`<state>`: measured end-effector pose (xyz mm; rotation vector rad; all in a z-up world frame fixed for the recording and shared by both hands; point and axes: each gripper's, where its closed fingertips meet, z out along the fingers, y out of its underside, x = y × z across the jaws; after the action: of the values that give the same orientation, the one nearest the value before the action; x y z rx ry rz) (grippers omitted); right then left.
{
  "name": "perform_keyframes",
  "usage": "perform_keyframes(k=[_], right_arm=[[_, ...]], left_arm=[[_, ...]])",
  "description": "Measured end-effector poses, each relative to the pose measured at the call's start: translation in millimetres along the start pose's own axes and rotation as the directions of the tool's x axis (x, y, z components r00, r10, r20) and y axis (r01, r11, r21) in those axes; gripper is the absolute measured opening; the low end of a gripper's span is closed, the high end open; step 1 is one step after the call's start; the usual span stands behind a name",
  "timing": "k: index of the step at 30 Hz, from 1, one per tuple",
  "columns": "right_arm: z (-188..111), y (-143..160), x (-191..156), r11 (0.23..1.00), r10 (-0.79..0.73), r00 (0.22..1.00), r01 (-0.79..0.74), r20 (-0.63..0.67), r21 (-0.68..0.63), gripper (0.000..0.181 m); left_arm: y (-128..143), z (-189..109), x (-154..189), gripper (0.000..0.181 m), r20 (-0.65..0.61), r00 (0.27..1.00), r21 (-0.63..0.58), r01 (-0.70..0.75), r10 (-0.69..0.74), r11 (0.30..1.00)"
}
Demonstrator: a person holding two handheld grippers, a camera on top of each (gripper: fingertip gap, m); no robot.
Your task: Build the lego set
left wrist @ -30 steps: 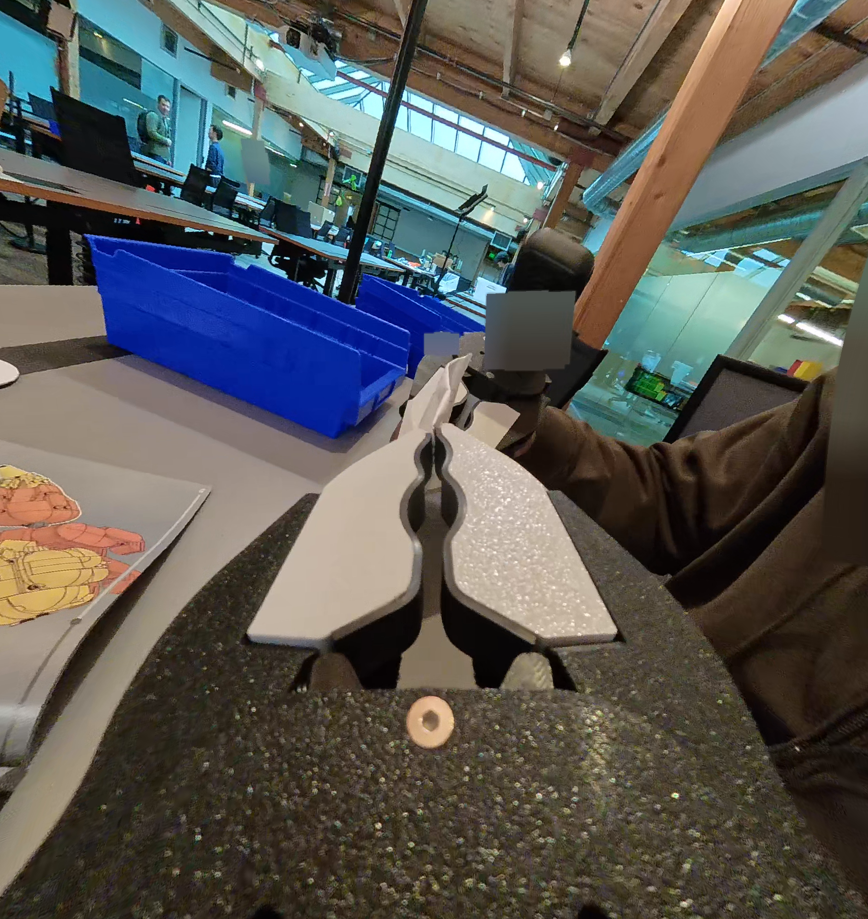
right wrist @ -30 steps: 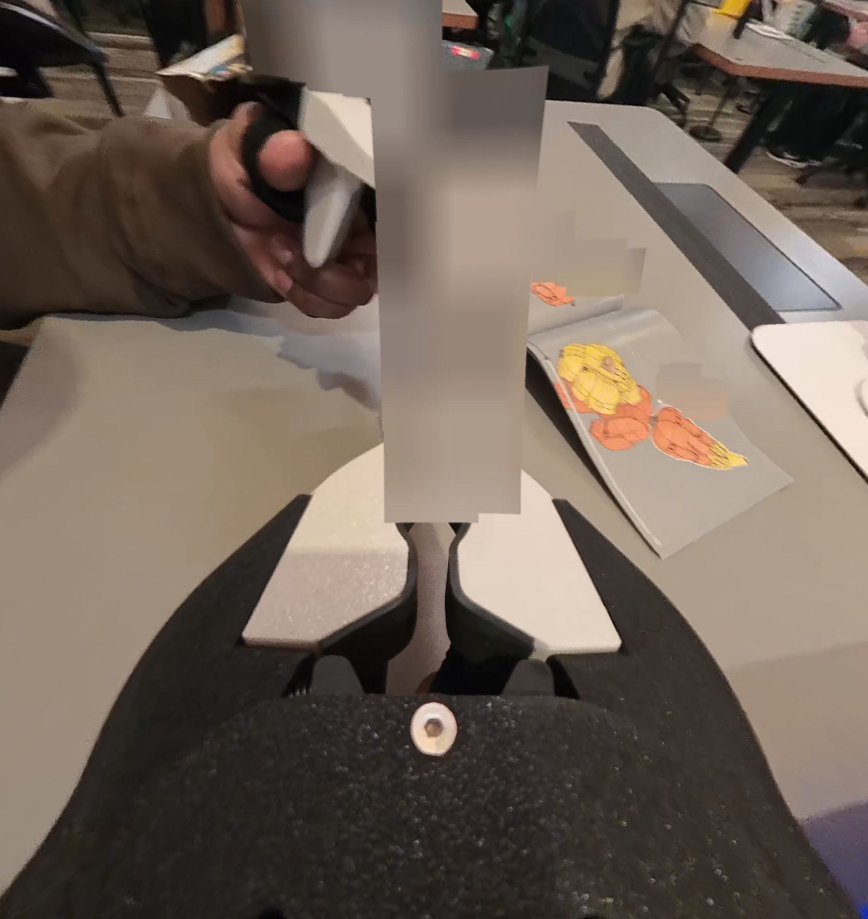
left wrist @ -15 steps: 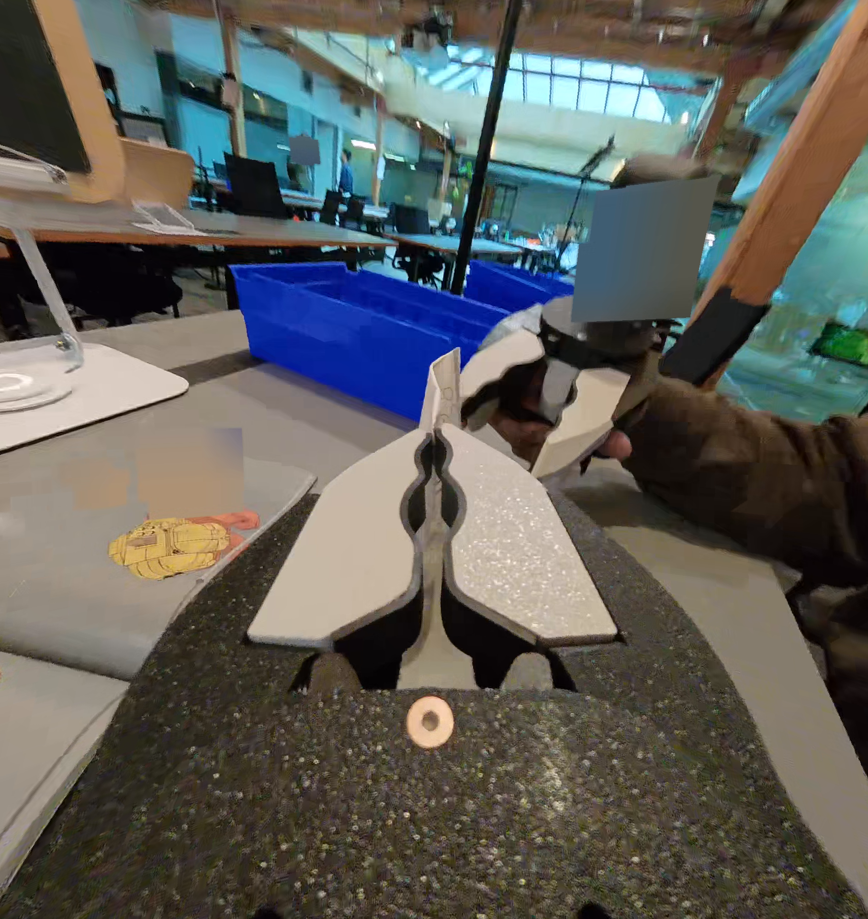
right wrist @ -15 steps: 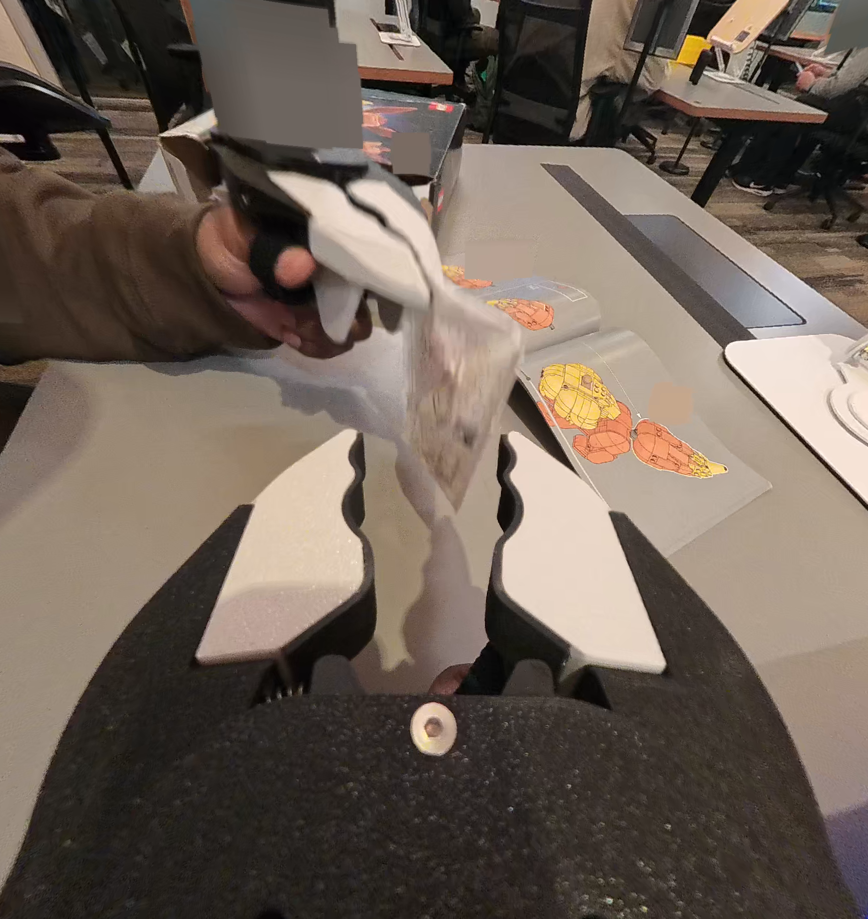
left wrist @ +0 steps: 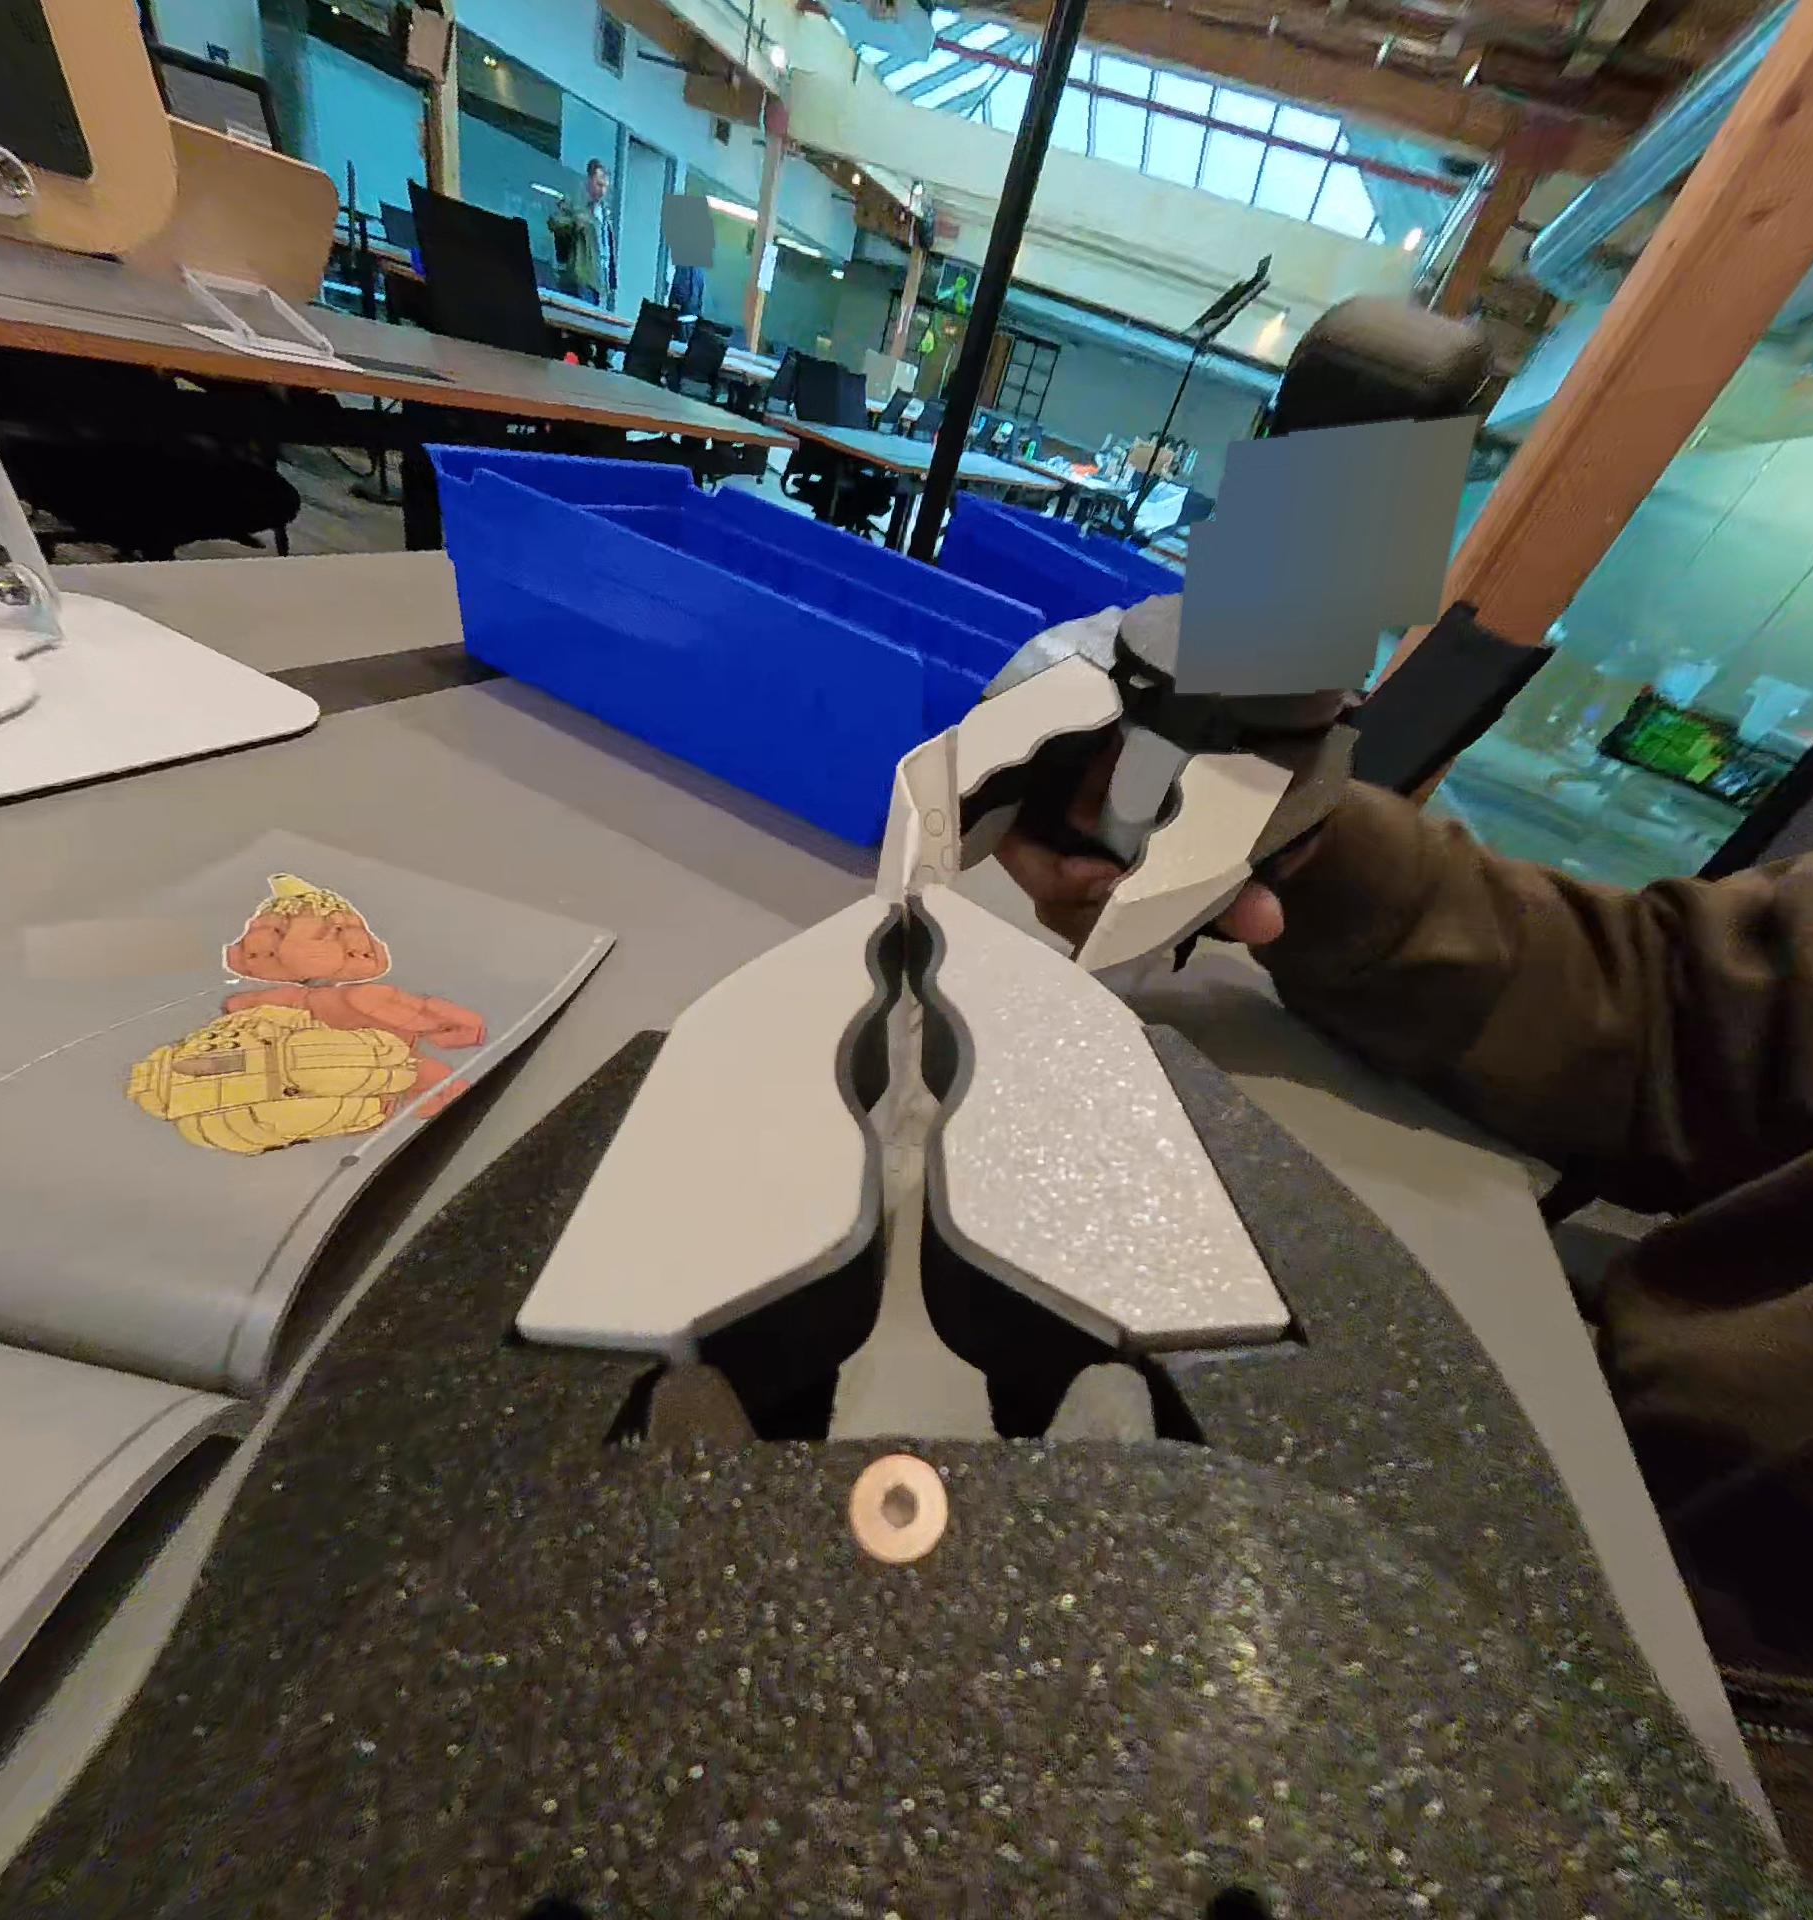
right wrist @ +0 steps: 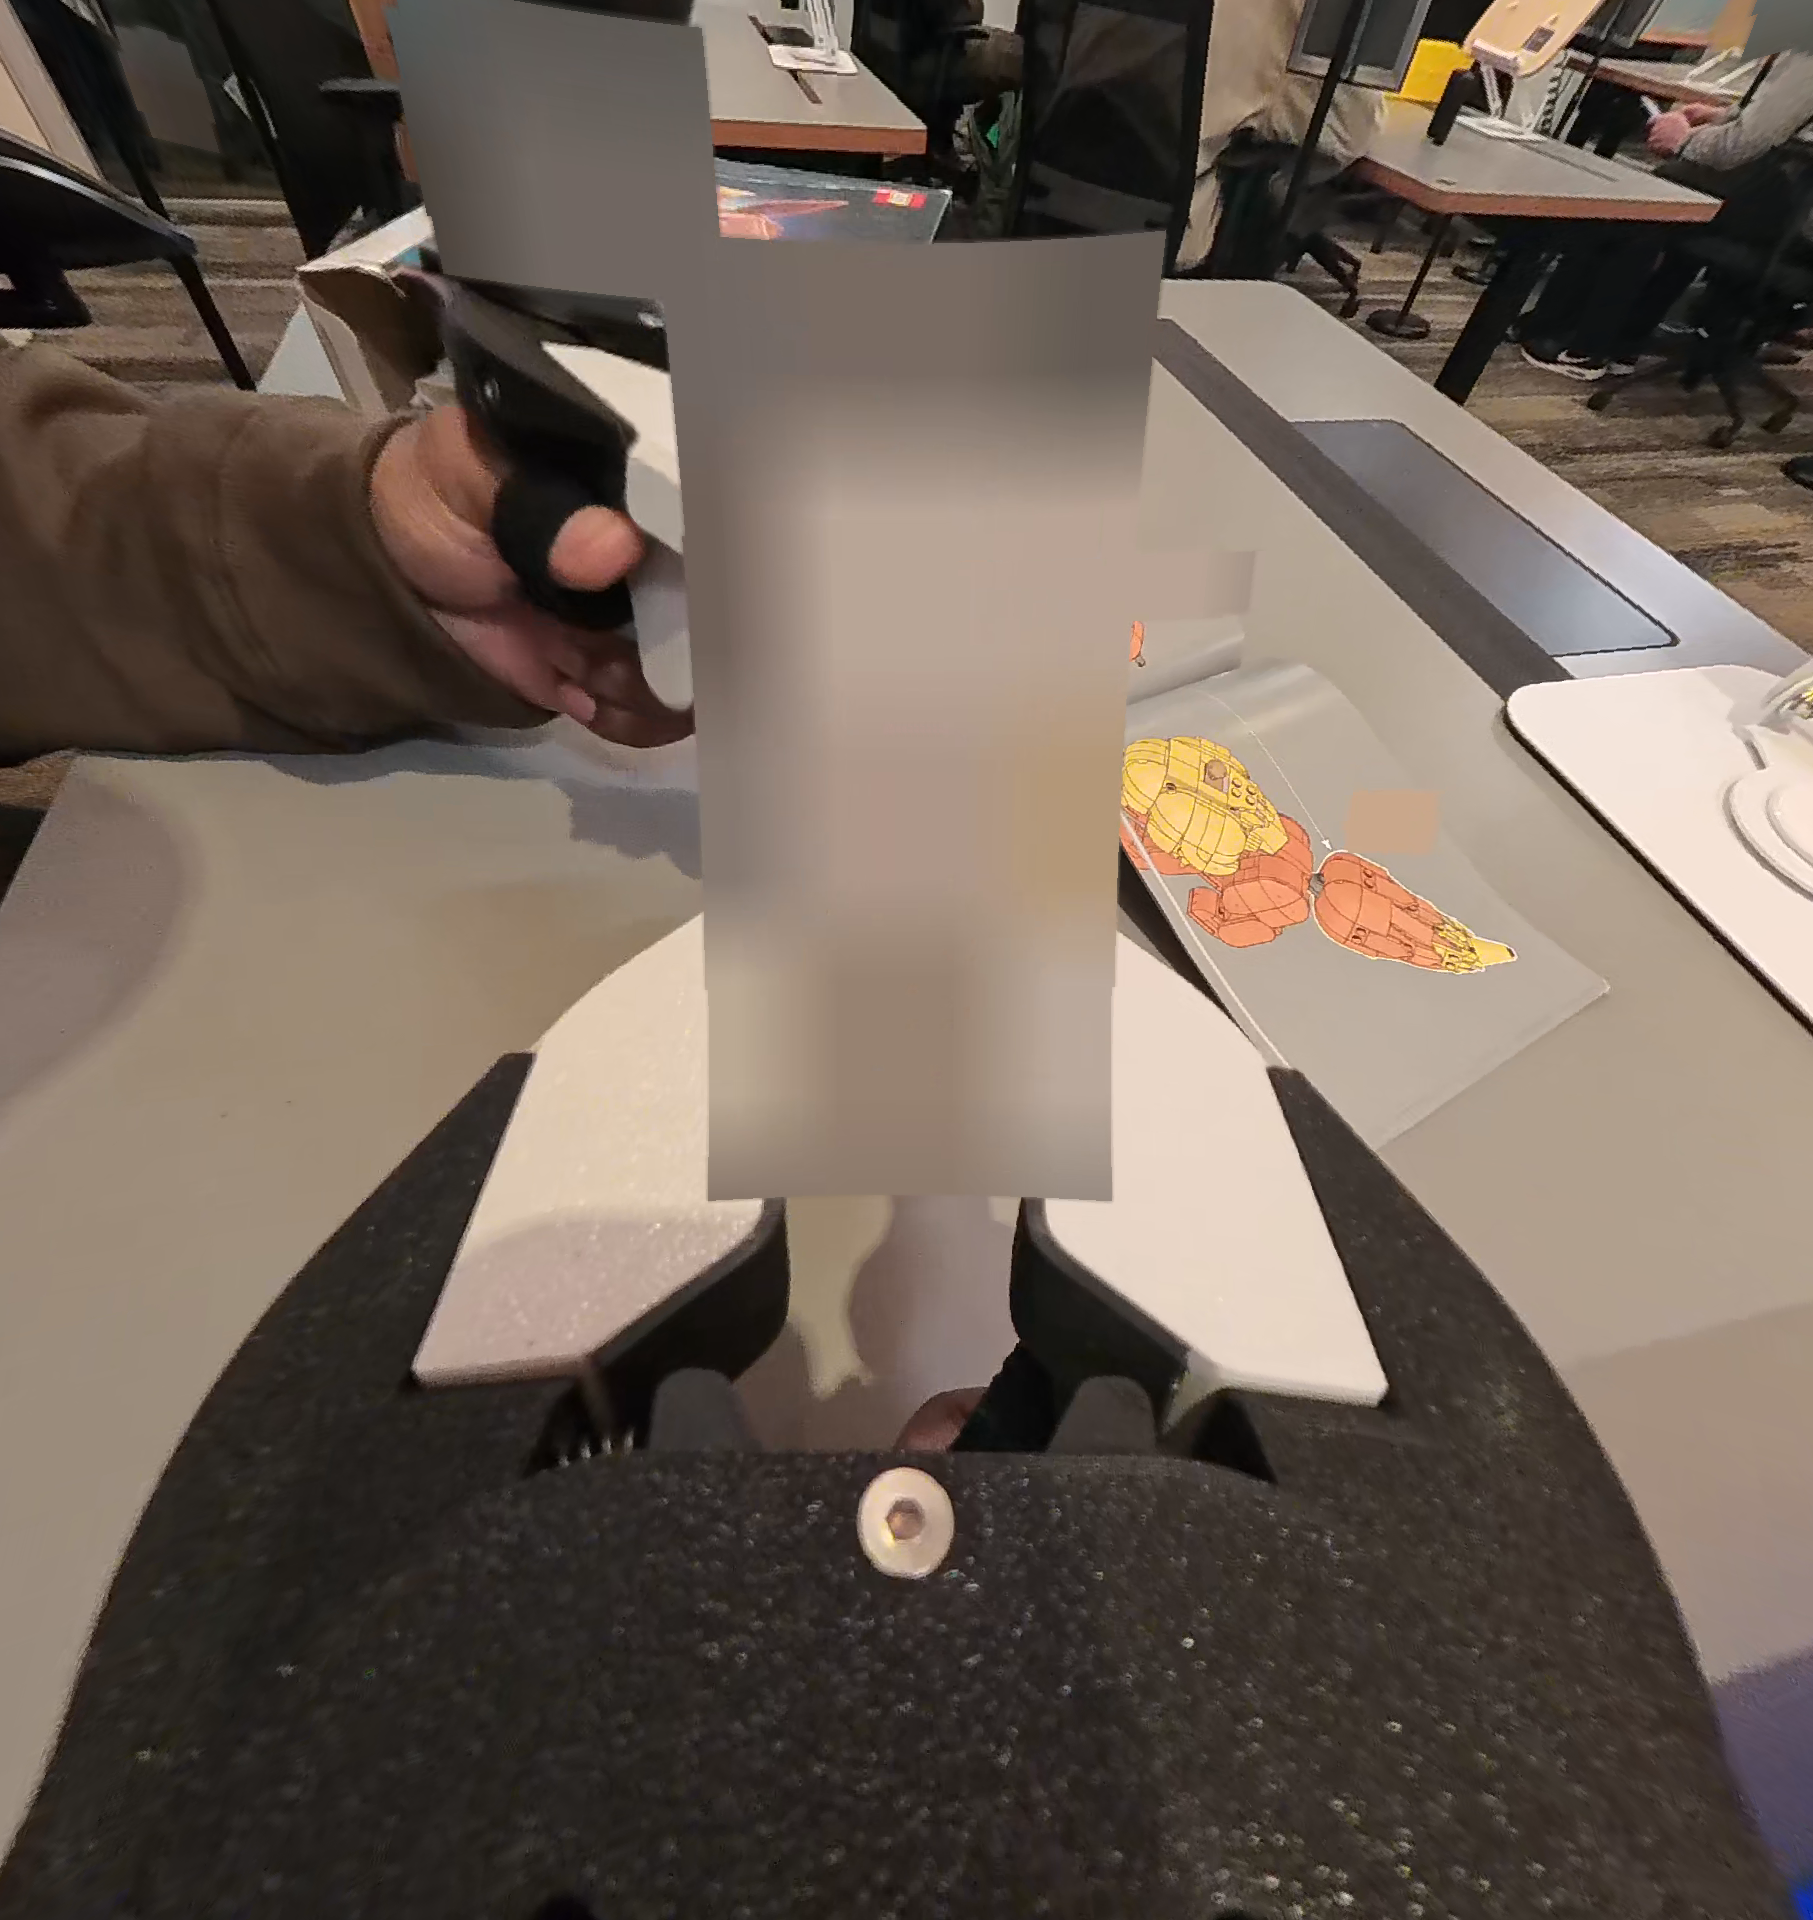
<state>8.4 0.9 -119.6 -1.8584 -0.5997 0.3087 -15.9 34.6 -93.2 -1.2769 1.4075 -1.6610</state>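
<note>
Two claws: left claw (left wrist: 907,914), right claw (left wrist: 1047,831). One white bag (left wrist: 917,831) pinched at left claw tips. One open instruction booklet (left wrist: 258,1039) on one grey tabletop (left wrist: 569,790). Two blue bins (left wrist: 694,634), (left wrist: 1047,561) side by side at far edge. One white flat stand base (left wrist: 102,686) at left. One printed box (right wrist: 829,213) behind left claw in right wrist view. Two hands, one per claw: right hand (left wrist: 1078,862), left hand (right wrist: 507,613). Two people standing far back (left wrist: 585,234), (left wrist: 686,281).
</note>
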Motion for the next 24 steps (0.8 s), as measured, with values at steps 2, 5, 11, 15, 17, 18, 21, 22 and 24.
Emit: perform_keyframes(k=[2, 5, 11, 15, 17, 18, 21, 22, 24], right_arm=[[2.1, 1.3, -0.9, 1.000, 0.013, 1.000, -0.013, 0.007, -0.003, 0.049], [6.8, 7.4, -3.3, 0.999, 0.027, 0.999, -0.026, 0.023, -0.026, 0.044], [7.1, 9.3, -2.6, 0.999, 0.034, 0.999, -0.033, 0.032, -0.028, 0.006], [3.3, 2.2, -8.0, 1.000, 0.022, 0.998, -0.022, 0.067, 0.008, 0.006], [3.7, 7.3, -10.1, 1.000, -0.007, 0.997, 0.008, 0.073, -0.017, 0.006], [3.9, 7.7, -11.3, 1.000, -0.004, 0.997, 0.006, 0.082, -0.015, 0.006], [3.4, 1.7, -9.0, 1.000, 0.027, 0.997, -0.027, 0.072, 0.012, 0.034], [3.1, 1.2, -7.5, 1.000, 0.023, 0.998, -0.024, 0.060, 0.013, 0.046], [2.5, -1.1, -7.0, 0.999, 0.018, 0.998, -0.020, 0.053, 0.027, 0.055]], left_arm=[[-3.1, -0.6, 3.5, 0.000, -0.032, 0.999, 0.025, 0.032, -0.031, 0.999], [-3.0, -0.6, 5.9, 0.000, -0.082, 0.992, 0.047, 0.095, -0.091, 0.994], [-11.6, -6.8, 5.8, 0.001, -0.189, 0.952, 0.086, 0.261, -0.242, 0.961], [-15.0, -9.8, 5.2, 0.001, -0.238, 0.930, 0.090, 0.309, -0.280, 0.947], [-10.4, -8.0, 6.9, 0.001, -0.223, 0.941, 0.057, 0.275, -0.256, 0.960], [-13.3, -8.8, 3.3, 0.001, -0.180, 0.960, 0.076, 0.233, -0.217, 0.969], [-13.8, -9.2, 4.4, 0.000, -0.130, 0.983, 0.060, 0.135, -0.126, 0.989], [-4.3, -5.1, 7.0, 0.001, -0.117, 0.989, 0.004, 0.095, -0.094, 0.995], [-15.0, -7.7, 4.6, 0.000, -0.085, 0.994, 0.069, 0.080, -0.074, 0.994]])
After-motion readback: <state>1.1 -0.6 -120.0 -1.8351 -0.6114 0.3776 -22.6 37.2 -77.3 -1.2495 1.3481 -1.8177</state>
